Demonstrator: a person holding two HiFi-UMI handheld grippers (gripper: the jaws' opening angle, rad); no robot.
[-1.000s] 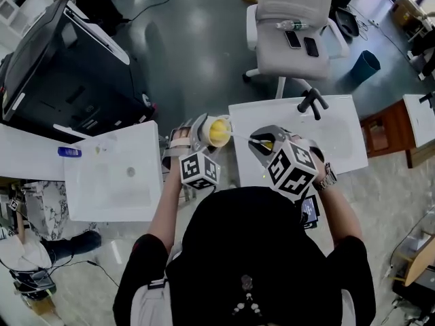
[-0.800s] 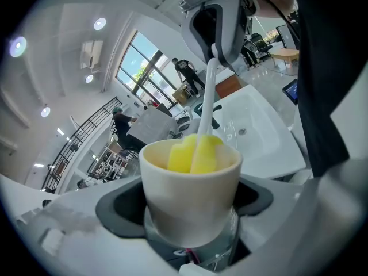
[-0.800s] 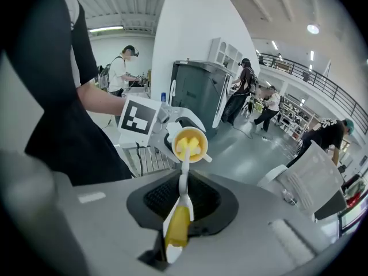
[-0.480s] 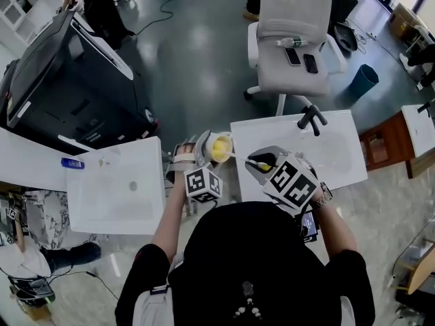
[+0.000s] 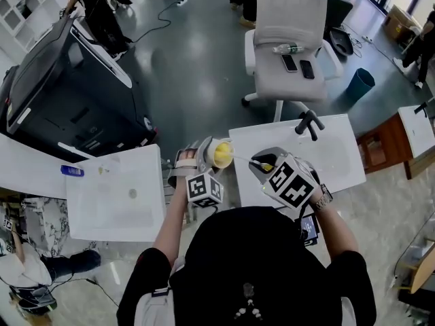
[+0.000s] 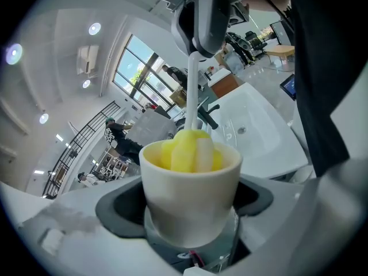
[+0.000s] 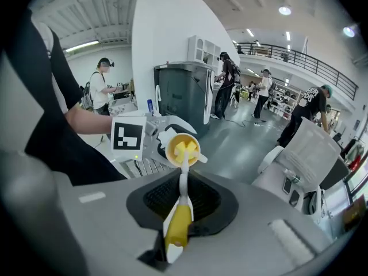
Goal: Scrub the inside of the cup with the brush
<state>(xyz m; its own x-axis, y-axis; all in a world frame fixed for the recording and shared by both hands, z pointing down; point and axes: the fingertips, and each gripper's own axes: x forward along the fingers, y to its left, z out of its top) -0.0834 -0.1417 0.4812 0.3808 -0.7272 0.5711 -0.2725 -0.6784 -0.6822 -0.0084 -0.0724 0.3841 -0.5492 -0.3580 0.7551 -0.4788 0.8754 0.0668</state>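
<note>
Right tongs [image 7: 183, 199] pinch a white-and-yellow brush [image 7: 178, 229] pointing left, its yellow head inside the cream cup [image 6: 190, 180], which left tongs [image 6: 190, 211] pinch.

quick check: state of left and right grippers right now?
Left gripper: closed on the cup.
Right gripper: closed on the brush handle, with the yellow brush head inside the cup.
</note>
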